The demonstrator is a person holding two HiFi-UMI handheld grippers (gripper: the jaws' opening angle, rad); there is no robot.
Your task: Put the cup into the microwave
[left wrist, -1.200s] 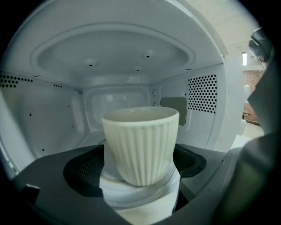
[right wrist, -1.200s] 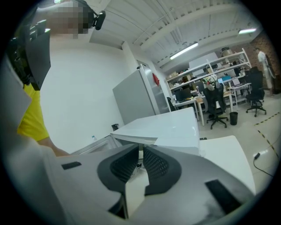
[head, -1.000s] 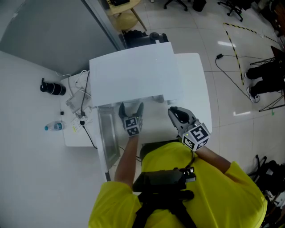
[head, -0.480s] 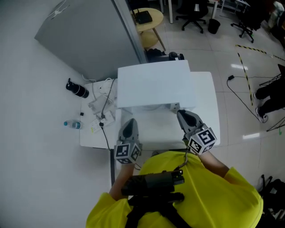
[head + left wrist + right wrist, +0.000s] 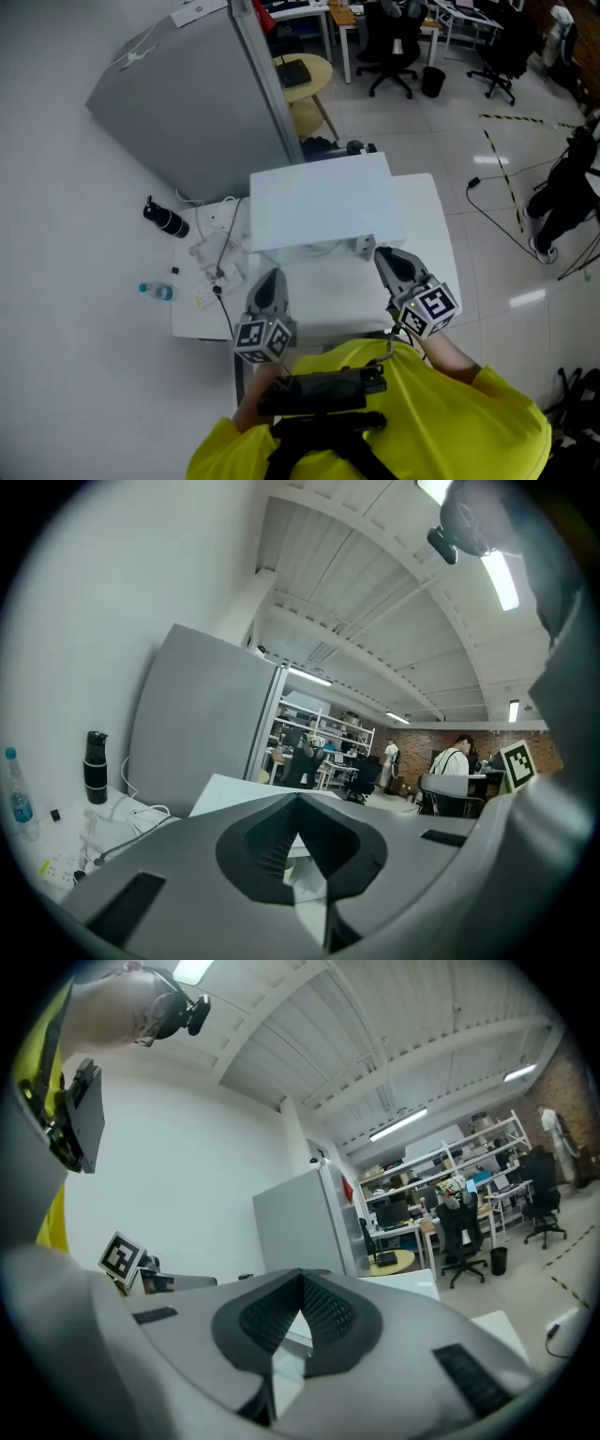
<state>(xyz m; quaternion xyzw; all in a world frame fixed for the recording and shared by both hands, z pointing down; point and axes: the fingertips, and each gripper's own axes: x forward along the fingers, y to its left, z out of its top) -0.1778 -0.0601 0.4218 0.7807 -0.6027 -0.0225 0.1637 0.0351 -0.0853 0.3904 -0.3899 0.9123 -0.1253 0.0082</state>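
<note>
No cup shows in any view. The white microwave stands on a white table; I see only its top, and its front and inside are hidden from above. My left gripper is held up in front of its left part, jaws shut with nothing between them; its tips meet in the left gripper view. My right gripper is raised by the microwave's front right corner, also shut and empty, its tips closed in the right gripper view.
A black bottle, a small water bottle and loose cables lie on the table's left part. A tall grey cabinet stands behind. A round wooden table and office chairs are farther back.
The left gripper, open at the microwave's front a second ago, has shut and pulled back and up. The right gripper has also risen. The head view has tilted toward the room.
</note>
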